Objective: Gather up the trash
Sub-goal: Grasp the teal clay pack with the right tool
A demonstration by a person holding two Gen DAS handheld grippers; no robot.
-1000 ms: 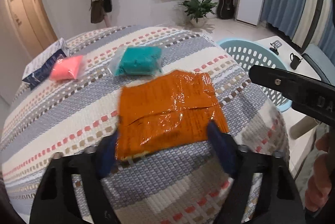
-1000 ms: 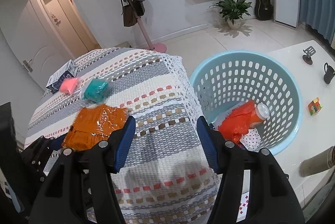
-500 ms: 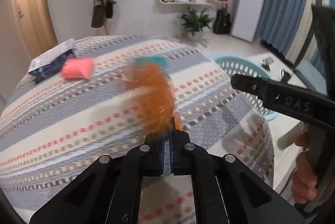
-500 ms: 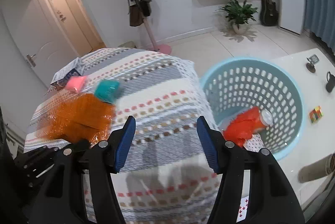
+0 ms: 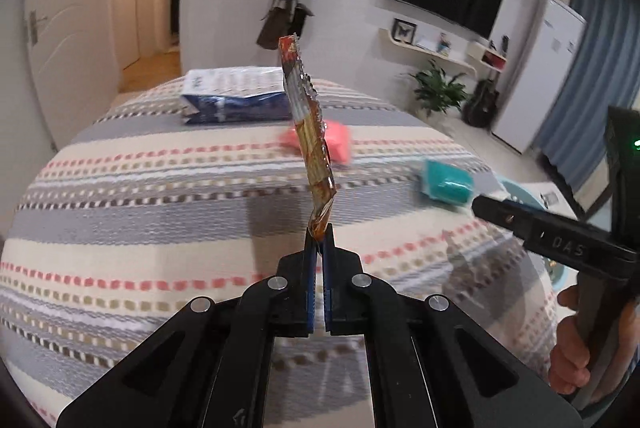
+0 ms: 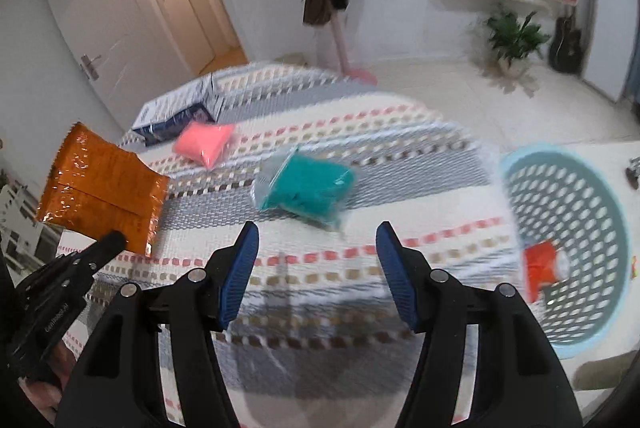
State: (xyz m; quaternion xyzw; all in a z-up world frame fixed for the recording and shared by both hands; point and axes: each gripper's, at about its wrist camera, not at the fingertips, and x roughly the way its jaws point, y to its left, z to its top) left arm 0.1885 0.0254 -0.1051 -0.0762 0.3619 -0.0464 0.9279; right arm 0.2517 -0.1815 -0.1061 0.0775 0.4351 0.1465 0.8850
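A: Left wrist view. Your left claw [image 5: 318, 228] is clamped on the lower corner of the orange wrapper [image 5: 308, 132], which stands edge-on above the table [image 5: 160, 196]; a second ago it lay flat, jaws apart.

B: Right wrist view. Your right claw [image 6: 316, 248] is empty, jaws opening; the teal packet [image 6: 308, 188] lies just ahead, long axis slanting toward the basket [image 6: 608, 228] off the table's right edge.

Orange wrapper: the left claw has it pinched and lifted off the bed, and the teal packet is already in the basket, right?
Not quite. The left claw does pinch the orange wrapper above the bed, but the right wrist view shows the teal packet lying on the bed, beside the basket, not in it.
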